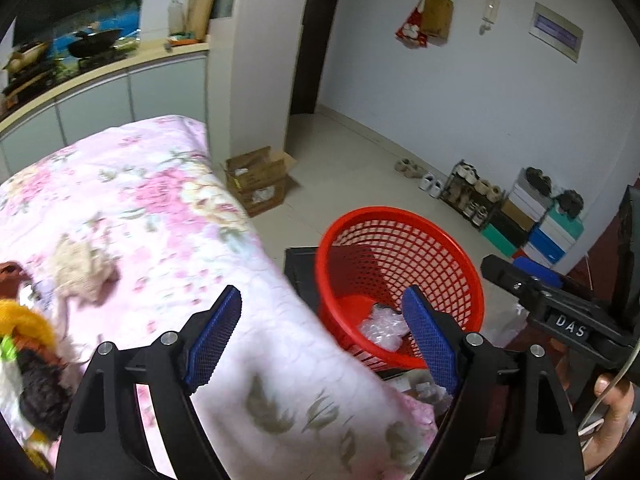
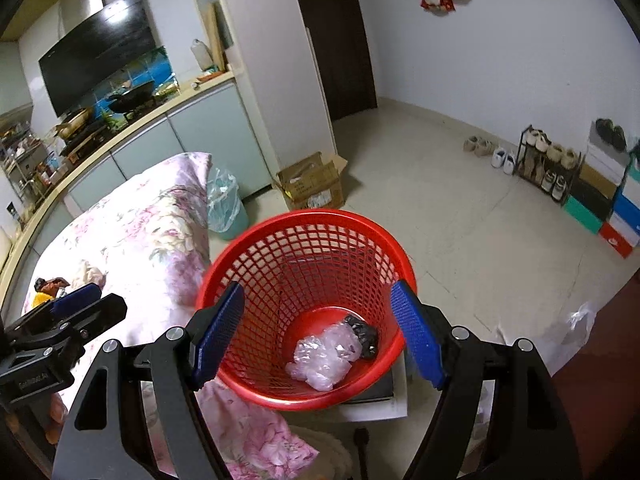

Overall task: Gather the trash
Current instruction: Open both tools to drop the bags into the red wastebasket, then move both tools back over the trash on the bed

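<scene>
L gripper [image 1: 320, 344]: my jaws wide, nothing held, floral cloth [image 1: 160, 208] below.
R gripper [image 2: 318, 336]: wide, empty, over red basket [image 2: 360, 224].
Basket: plastic wrap [image 2: 324, 356], dark scrap [image 2: 364, 336] inside.

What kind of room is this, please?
Probably a small one-room home: a kitchen counter with a wok, a flowered quilt and a shoe rack by the wall share one space.

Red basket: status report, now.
Both hand-held grippers open, empty: left, right. Red basket holds clear plastic and a dark scrap. More litter on the floral cover. Nothing blocking.
</scene>
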`<state>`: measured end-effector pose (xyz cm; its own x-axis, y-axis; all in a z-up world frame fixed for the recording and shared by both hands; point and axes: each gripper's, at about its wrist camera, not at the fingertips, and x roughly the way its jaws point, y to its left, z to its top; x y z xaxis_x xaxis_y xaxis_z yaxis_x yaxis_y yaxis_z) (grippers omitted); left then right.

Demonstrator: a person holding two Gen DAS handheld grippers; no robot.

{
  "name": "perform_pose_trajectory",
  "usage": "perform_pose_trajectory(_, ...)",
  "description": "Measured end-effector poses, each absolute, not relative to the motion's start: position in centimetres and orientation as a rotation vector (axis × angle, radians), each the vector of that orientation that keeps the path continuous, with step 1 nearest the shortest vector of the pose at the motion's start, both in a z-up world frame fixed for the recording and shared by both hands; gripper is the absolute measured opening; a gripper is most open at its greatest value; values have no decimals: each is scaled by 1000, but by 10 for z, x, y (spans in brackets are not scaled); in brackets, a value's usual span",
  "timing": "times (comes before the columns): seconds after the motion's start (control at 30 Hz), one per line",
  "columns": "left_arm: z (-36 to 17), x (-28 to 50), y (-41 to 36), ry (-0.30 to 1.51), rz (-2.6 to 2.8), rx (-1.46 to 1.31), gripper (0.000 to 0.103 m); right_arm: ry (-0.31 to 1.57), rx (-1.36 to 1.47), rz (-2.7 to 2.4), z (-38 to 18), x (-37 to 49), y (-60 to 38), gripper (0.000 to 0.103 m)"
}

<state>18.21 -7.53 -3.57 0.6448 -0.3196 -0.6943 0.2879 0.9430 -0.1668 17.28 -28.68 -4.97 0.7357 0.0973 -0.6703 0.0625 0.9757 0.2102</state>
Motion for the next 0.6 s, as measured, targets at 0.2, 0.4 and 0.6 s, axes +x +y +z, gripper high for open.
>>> perform_pose_trajectory(0.2, -28, 159, -50, 762, -260, -28, 83, 732, 214, 58, -45, 162, -269, 75)
perform_pose_trajectory(0.4, -21, 132, -14, 747, -180, -33, 83, 711, 196, 139, -36, 151, -240, 77)
perform_pose_trajectory(0.6, -23, 104, 40, 760, -81, -103, 84, 707, 168, 212, -29, 142, -208, 79)
